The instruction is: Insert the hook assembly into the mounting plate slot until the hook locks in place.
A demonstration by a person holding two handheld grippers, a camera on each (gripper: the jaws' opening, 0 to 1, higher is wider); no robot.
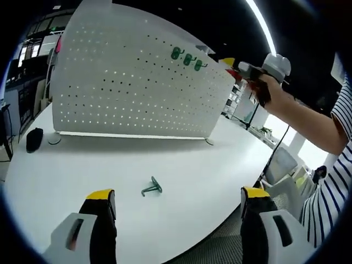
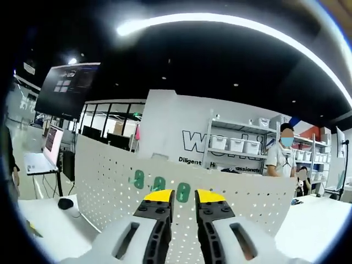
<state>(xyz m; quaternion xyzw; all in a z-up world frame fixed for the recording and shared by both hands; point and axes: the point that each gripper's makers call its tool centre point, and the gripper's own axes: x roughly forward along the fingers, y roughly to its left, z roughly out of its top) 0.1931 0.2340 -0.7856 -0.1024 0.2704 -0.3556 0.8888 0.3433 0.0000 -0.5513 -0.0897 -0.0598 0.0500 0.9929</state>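
A white pegboard [image 1: 137, 82] stands upright on the white table [image 1: 66, 165], with three green hooks [image 1: 187, 59] in a row near its upper right. Another green hook [image 1: 152, 187] lies loose on the table in front of the board. My left gripper [image 1: 179, 199] is low over the near table edge, its jaws wide open around nothing, with the loose hook just beyond them. My right gripper [image 1: 242, 70], held in a person's hand, hovers by the board's upper right corner, apart from the hooks. In the right gripper view my right gripper [image 2: 185, 197] shows a narrow gap, with the mounted hooks [image 2: 159, 183] on the pegboard [image 2: 110, 187] beyond.
A dark computer mouse [image 1: 34, 139] lies on the table at the board's left end. The table edge [image 1: 231, 214] curves off at the lower right, with chairs beyond. The person's striped sleeve [image 1: 330, 181] fills the right side. Shelves and people [image 2: 281, 154] stand in the background.
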